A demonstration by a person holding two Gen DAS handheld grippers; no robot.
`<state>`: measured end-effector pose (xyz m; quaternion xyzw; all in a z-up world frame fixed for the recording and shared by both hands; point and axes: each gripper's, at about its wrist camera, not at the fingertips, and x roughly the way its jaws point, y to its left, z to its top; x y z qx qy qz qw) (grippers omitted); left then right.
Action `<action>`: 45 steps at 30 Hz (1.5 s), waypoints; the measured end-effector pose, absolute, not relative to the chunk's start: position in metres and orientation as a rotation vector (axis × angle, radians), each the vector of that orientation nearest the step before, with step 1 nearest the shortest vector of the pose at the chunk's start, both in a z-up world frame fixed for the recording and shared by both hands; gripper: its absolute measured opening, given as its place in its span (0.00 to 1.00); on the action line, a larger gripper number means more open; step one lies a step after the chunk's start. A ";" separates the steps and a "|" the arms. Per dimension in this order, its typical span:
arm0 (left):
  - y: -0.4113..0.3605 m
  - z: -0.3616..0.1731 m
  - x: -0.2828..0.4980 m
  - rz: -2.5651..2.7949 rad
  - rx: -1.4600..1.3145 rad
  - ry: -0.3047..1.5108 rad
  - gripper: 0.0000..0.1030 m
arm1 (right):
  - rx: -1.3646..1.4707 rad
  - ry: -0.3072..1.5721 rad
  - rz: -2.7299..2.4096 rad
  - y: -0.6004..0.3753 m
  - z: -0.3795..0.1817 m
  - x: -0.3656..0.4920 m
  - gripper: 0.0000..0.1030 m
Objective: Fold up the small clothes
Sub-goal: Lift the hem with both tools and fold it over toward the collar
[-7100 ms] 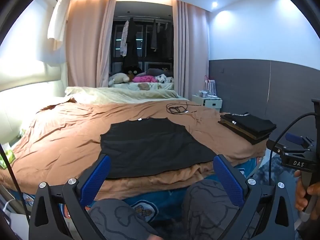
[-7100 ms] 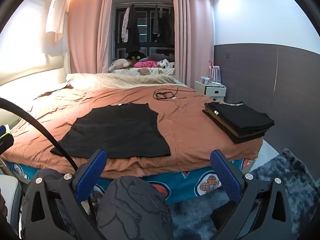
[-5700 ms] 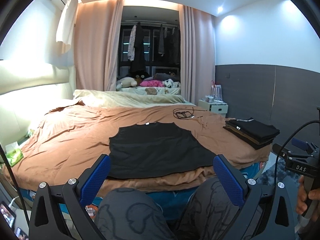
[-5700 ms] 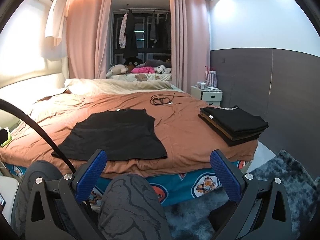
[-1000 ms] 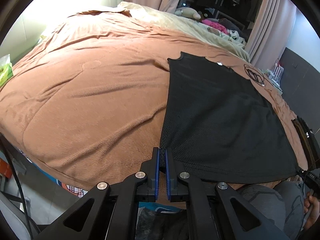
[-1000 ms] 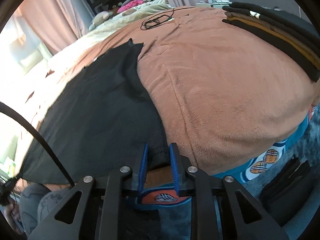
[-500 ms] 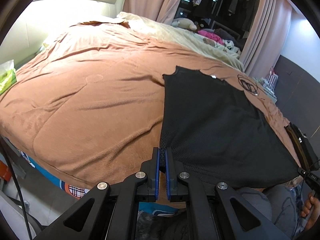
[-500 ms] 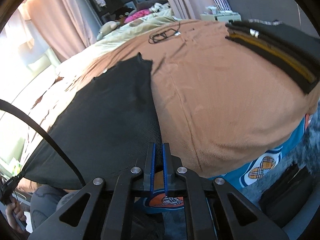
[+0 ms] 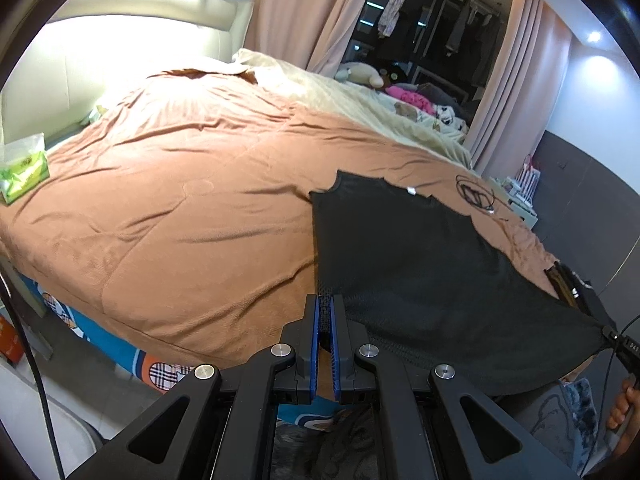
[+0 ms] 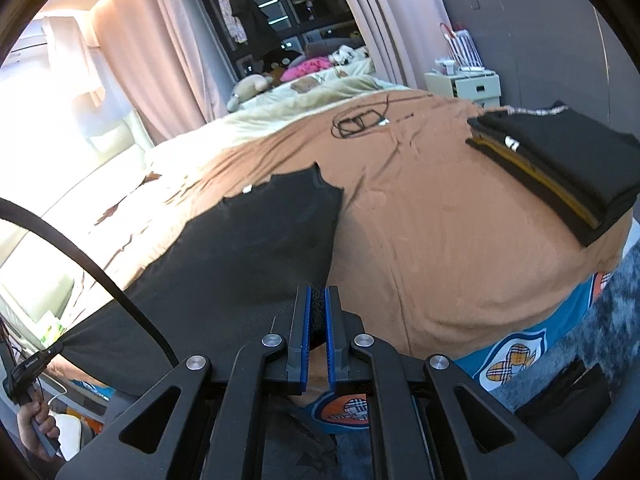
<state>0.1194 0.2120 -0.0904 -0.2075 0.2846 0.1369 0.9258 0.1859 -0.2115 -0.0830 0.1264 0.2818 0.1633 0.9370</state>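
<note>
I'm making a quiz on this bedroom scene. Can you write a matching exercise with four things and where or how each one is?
Things:
1. black shirt
2. folded clothes
3. cable
4. tissue pack

States:
A. coiled on the blanket, beyond the shirt
B. stacked near the bed's corner
C. green, at the bed's edge
D. near corners pinched by both grippers

Pairs: 1-D, 2-B, 3-A, 4-C

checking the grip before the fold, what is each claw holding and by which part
Both hold the black sleeveless top: the left claw pinches one bottom hem corner, the right claw the other, with the hem stretched between them.
</note>
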 end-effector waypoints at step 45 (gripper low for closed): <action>0.238 -0.031 0.152 0.274 -0.401 0.485 0.05 | 0.257 0.540 0.364 -0.192 -0.063 0.235 0.03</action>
